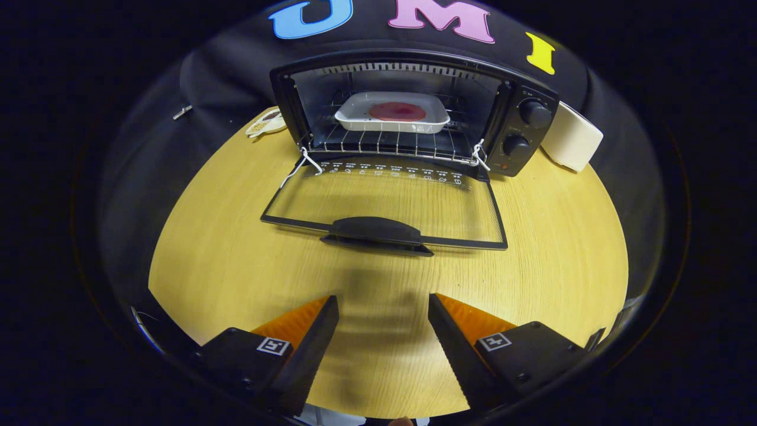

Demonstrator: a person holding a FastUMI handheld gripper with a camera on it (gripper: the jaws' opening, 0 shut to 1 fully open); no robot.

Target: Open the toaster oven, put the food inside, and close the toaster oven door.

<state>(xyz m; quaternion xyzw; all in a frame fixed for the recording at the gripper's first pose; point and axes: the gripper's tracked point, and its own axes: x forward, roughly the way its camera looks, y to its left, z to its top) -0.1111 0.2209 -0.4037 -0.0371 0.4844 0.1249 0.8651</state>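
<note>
A black toaster oven (520, 127) stands at the far side of the round wooden table (225, 260). Its glass door (384, 201) lies folded down flat toward me, with the black handle (376, 229) at its near edge. Inside, on the wire rack (384, 144), rests a white tray (355, 115) holding a flat round red piece of food (397, 111). My gripper (383, 305) hovers over the table well short of the door handle. Its fingers stand wide apart and hold nothing.
A white boxy object (572, 141) sits to the right of the oven. A small packet or card (267, 122) lies to the oven's left near the table's far edge. Two control knobs (534, 113) are on the oven's right panel.
</note>
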